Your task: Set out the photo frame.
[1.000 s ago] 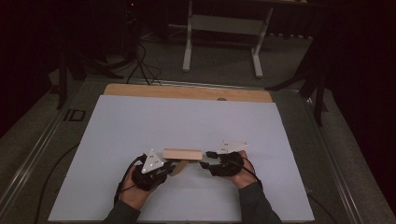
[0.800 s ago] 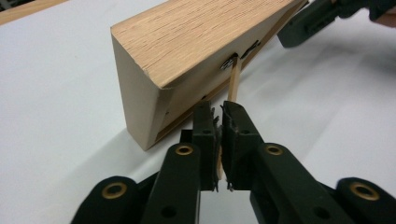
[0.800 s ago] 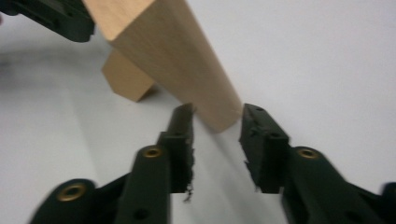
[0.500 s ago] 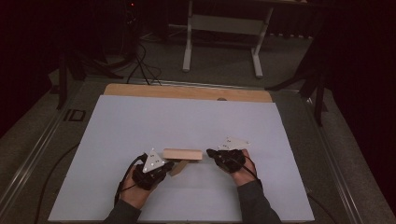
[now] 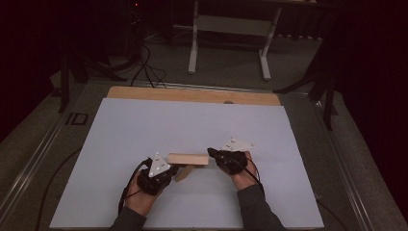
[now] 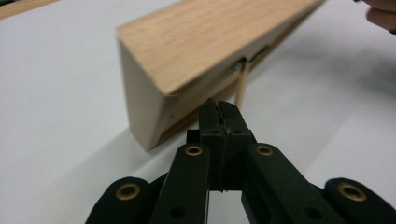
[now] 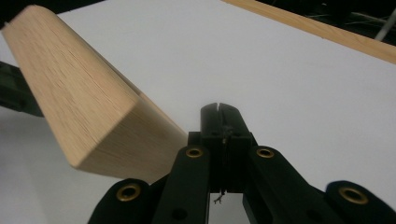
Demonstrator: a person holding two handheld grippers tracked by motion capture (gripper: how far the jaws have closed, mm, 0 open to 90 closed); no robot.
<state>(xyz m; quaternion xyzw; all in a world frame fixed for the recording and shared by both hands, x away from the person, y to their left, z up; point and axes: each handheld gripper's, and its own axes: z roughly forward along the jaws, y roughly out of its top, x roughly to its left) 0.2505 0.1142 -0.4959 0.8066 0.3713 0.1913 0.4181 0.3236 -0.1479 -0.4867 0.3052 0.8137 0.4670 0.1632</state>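
I count one wooden block (image 5: 188,158) in front of me, a pale oblong piece lying on the white sheet (image 5: 144,125) nearer the sheet's near edge than its far one, roughly midway between the left and right edges. In the high view something wooden juts out below its left end toward the near edge; in the left gripper view a thin wooden stick (image 6: 241,86) shows at the block's underside, beside a dark metal fitting, though I cannot tell what that fitting is.

Two grippers flank the block, one at each end. My left gripper (image 5: 174,167) sits at the block's left end, low on it; in the left gripper view its jaws are pressed tight together with no gap, their tips right under the block's lower edge, and I cannot tell whether they pinch anything there. My right gripper (image 5: 210,152) meets the block's right end; in the right gripper view its jaws are likewise clenched together, with the block's end face just beside them on the left.

The sheet covers one wooden table (image 5: 192,95), whose bare strip shows along the far edge. Beyond it stands one white frame (image 5: 230,29) on the floor.
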